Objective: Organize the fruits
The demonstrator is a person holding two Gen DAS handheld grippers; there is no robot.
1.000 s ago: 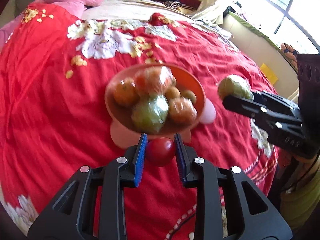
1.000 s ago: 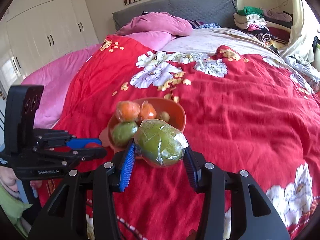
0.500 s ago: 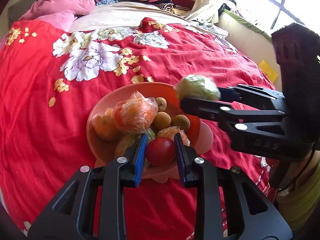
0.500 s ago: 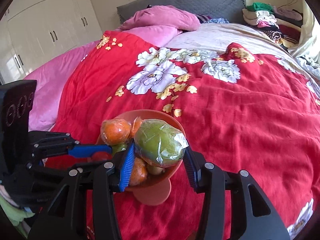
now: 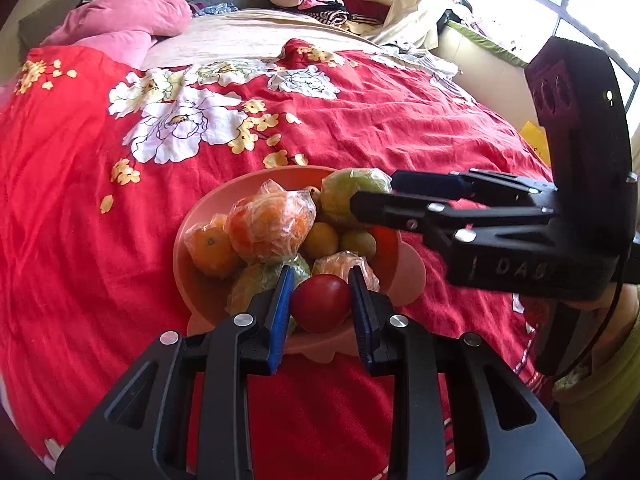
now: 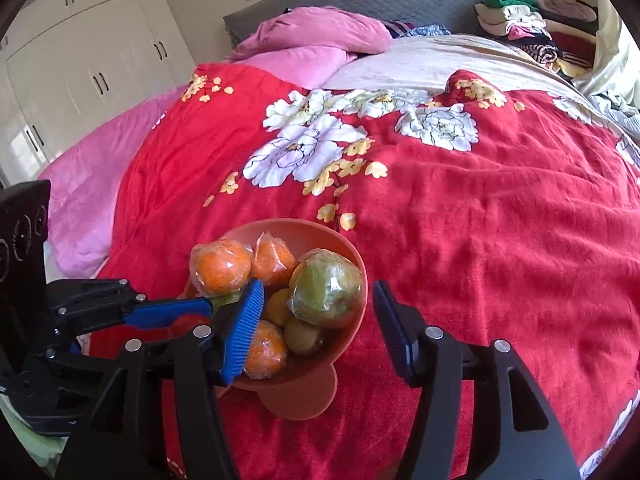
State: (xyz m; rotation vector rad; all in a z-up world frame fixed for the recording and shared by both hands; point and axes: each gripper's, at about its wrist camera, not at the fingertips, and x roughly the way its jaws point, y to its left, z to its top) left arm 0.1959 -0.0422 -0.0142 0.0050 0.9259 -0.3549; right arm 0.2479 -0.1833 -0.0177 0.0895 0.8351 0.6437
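Note:
An orange bowl (image 5: 188, 248) on the red bedspread holds several wrapped oranges, small brown fruits and green fruits. My left gripper (image 5: 320, 304) is shut on a red tomato (image 5: 320, 308) at the bowl's near rim. My right gripper (image 6: 320, 320) is open above the bowl (image 6: 348, 336). The wrapped green fruit (image 6: 326, 288) lies in the bowl between its spread fingers, which stand apart from it. In the left wrist view the green fruit (image 5: 344, 196) sits at the bowl's far side behind the right gripper's fingers (image 5: 400, 204).
The bowl stands on a bed with a red flowered cover (image 6: 480, 200). Pink pillows (image 6: 320, 40) lie at the headboard. Folded clothes (image 6: 520, 16) are piled at the far right. White wardrobes (image 6: 80, 60) stand at the left.
My right gripper has opened and let the green fruit go into the bowl. My left gripper has moved the tomato forward to the bowl's rim.

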